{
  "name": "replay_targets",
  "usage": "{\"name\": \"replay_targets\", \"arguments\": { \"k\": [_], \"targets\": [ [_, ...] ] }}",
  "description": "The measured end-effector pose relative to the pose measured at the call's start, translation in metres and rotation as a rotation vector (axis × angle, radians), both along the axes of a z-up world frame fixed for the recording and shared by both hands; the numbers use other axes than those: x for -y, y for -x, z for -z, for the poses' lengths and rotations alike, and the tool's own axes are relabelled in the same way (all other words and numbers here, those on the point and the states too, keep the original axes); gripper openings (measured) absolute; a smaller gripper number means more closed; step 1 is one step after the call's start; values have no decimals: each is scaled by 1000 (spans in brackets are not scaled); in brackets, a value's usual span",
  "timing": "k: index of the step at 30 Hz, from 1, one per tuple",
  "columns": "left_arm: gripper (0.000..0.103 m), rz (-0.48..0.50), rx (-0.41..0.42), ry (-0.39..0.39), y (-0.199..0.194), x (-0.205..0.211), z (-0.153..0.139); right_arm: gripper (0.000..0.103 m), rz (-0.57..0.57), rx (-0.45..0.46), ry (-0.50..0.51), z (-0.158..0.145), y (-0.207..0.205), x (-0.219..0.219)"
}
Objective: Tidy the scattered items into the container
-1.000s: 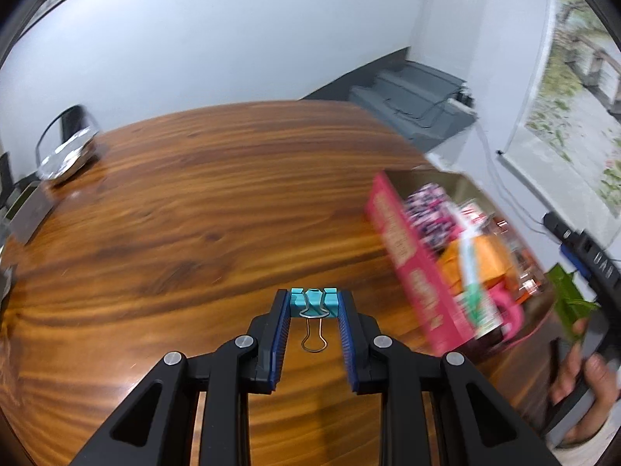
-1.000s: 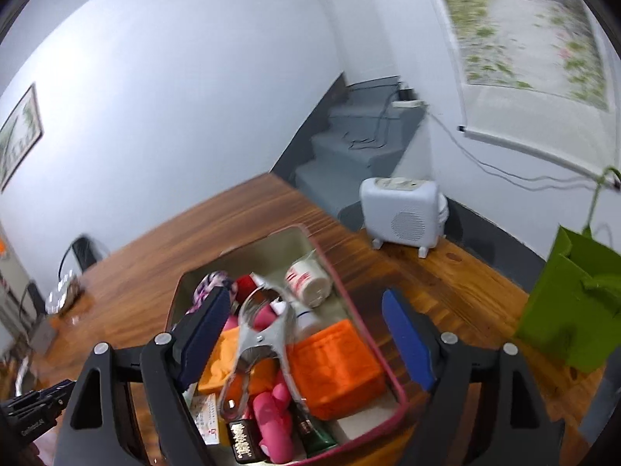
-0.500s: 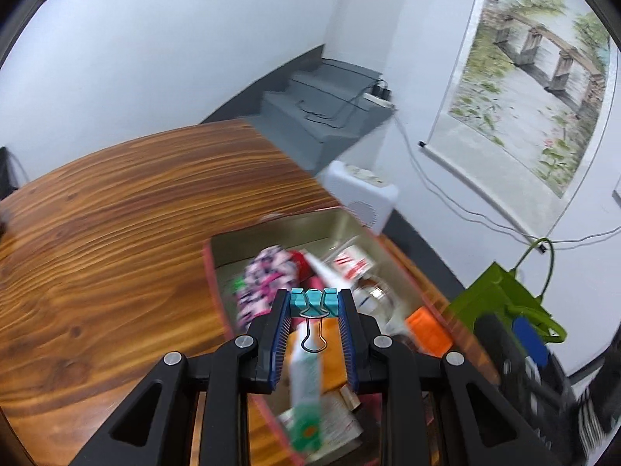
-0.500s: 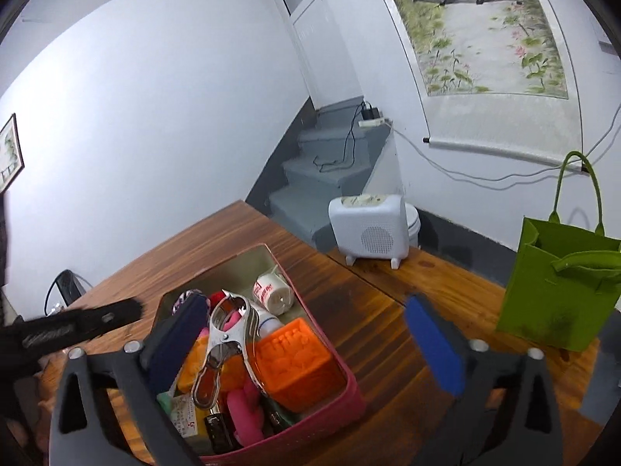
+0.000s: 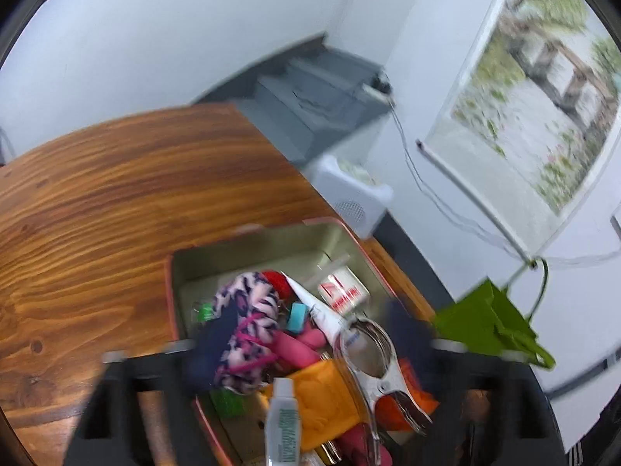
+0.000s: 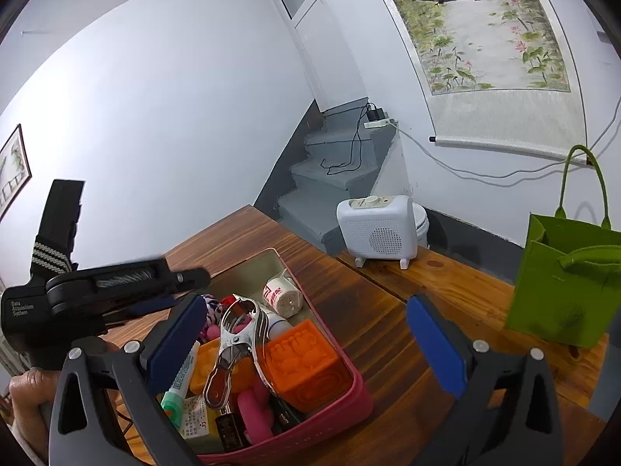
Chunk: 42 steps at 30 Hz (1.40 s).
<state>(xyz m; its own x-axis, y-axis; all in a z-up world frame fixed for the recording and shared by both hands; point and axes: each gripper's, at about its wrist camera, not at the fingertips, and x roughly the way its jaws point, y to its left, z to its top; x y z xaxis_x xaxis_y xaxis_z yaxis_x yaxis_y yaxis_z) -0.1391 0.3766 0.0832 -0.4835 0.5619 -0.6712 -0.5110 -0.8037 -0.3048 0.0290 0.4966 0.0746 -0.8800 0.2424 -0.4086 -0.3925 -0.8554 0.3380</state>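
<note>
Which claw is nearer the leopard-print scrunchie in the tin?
Left. The left claw, wide open, hangs directly over the scrunchie inside the tin. The right claw straddles the tin's near right wall, beside the orange block.

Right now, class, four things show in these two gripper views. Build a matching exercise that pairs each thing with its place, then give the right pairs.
Things:
1. metal clamp
2. green bag
3. white heater
4. orange block

Places:
A. on the floor at the foot of the grey stairs
B. inside the pink box, in its near right corner
C. standing on the table to the right of the box
D. lying on top of the pile in the box

Pairs: 1-D, 2-C, 3-A, 4-B
</note>
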Motion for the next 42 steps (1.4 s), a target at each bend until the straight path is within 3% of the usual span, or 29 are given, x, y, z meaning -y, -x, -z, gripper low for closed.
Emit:
{"name": "replay_targets", "arguments": {
  "k": [4, 11, 14, 20, 28, 42],
  "targets": [
    [89, -36, -31, 15, -7, 11, -5, 103, -6, 11, -2, 0, 1, 0],
    [90, -128, -139, 148, -42, 32, -4, 103, -67, 103, -40, 9, 16, 10],
    [102, -176, -141, 158, -57, 48, -1, 103, -109, 132, -62, 13, 21, 17],
    [102, -226, -143, 172, -87, 73, 1, 103, -217, 177, -83, 9, 8, 22],
    [102, -215, -18, 163, -117, 86, 26, 103, -385, 313, -196, -1, -28, 23],
    [102, -202, -58, 228, -157, 56, 25, 103, -403, 413, -267, 15, -47, 25]
  ]
}}
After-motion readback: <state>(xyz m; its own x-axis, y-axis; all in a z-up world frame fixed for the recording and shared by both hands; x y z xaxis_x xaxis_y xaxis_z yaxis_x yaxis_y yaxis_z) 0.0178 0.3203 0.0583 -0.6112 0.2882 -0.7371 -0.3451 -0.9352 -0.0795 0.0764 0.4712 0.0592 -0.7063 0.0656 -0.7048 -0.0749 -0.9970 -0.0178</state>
